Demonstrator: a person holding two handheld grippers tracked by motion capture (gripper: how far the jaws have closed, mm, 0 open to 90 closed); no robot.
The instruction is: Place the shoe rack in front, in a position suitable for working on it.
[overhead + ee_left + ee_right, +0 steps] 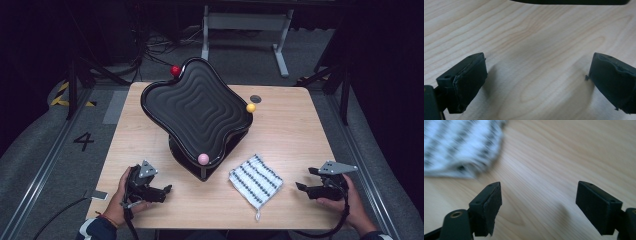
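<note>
High view: my left gripper (167, 189) and right gripper (299, 186) near table's (300, 130) front edge, jaws released, bare wood between | cloth (255, 180) just left of right gripper, apart; tray (195, 102) behind.

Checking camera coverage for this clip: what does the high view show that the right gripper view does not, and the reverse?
High view alone: the black wavy tray on its stand, the red ball, yellow ball and pink ball at its rim, the left gripper and both hands. Right gripper view alone: a close look between the right gripper jaws, open over bare wood. Shared: the patterned cloth and the wooden table.
</note>
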